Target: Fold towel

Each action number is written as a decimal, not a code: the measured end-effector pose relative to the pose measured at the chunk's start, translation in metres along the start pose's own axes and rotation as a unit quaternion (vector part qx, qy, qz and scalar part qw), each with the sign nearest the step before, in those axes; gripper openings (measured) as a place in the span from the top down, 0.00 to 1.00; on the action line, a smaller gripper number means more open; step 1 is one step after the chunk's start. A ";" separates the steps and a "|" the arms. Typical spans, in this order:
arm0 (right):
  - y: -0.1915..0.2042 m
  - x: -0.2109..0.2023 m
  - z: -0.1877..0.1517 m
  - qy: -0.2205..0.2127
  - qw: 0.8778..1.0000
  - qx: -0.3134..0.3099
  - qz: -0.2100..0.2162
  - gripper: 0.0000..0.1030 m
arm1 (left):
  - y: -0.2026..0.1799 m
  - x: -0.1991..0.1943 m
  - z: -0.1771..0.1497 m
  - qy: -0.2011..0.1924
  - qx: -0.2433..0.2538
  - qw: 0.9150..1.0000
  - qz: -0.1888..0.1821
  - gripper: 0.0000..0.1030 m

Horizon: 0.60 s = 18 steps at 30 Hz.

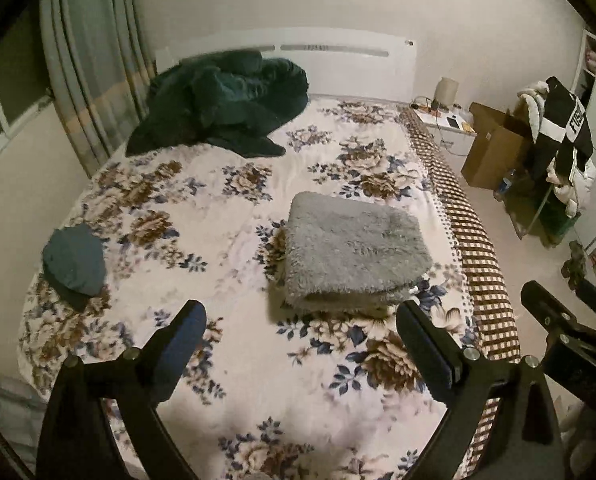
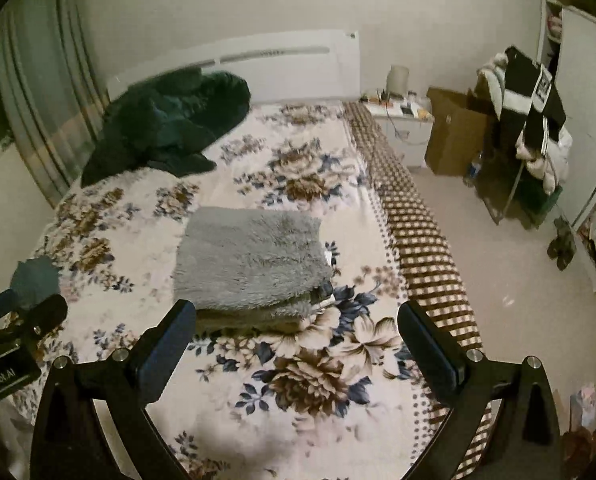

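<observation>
Grey and shaggy, the folded towel (image 1: 353,250) lies on the floral bed (image 1: 226,216), well apart from the dark green blanket (image 1: 222,108) by the headboard. Both the left gripper (image 1: 301,334) and the right gripper (image 2: 298,330) hover just short of the towel, jaws spread, holding nothing. Beyond the towel, past the bed's edge, a black garment (image 1: 569,120) reads "FUS", the rest hidden.
</observation>
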State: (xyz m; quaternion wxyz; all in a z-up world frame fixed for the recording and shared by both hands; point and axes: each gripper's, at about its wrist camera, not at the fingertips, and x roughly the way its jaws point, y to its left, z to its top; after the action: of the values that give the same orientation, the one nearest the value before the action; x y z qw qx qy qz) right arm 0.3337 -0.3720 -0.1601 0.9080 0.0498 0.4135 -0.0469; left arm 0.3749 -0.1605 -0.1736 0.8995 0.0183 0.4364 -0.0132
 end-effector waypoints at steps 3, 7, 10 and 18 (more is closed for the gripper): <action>-0.001 -0.053 -0.010 -0.022 1.000 -0.010 0.006 0.01 | -0.003 -0.036 -0.009 -0.014 0.000 1.000 -0.001 0.06; -0.001 -0.117 -0.022 -0.042 0.999 -0.018 0.020 0.01 | -0.006 -0.087 -0.019 -0.037 -0.003 0.999 0.002 0.06; -0.002 -0.157 -0.028 -0.057 0.998 -0.025 0.023 0.01 | -0.004 -0.119 -0.024 -0.057 -0.006 0.998 0.009 0.06; -0.001 -0.260 -0.039 -0.091 0.995 -0.028 0.026 0.01 | 0.006 -0.171 -0.037 -0.075 -0.021 0.997 0.001 0.06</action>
State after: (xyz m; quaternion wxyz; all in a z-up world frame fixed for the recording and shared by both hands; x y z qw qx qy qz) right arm 0.1346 -0.3562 0.0102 0.9436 0.0304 0.3293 -0.0158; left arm 0.2402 -0.1516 -0.0623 0.9297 -0.0010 0.3682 -0.0044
